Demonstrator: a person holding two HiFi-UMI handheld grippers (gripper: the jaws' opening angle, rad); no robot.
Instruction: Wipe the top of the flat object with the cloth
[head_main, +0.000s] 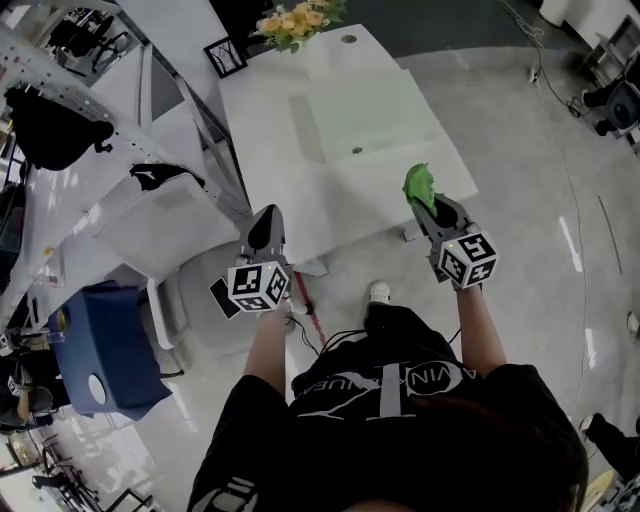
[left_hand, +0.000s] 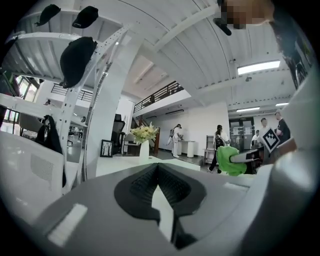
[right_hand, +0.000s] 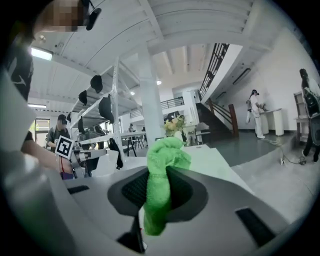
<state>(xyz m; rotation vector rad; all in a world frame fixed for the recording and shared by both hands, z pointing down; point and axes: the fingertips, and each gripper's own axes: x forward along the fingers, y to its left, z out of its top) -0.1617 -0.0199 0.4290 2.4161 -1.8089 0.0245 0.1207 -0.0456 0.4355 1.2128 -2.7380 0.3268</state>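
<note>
Trouble seemed likely ahead: the grey left gripper, clenched empty before the white rectangular table, steadied nothing, so the pale green flat panel lying mid-table could slide once the grey right gripper, pinching the bunched green microfibre cloth, pushed across it.

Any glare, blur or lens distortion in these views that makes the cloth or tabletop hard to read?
Head view: even light, sharp; the pale green sheet barely contrasts with the white table, and glare streaks the floor. Left gripper view: heavy fisheye bending, black corners, a bright ceiling light. Right gripper view: same fisheye; the green cloth reads sharp.
</note>
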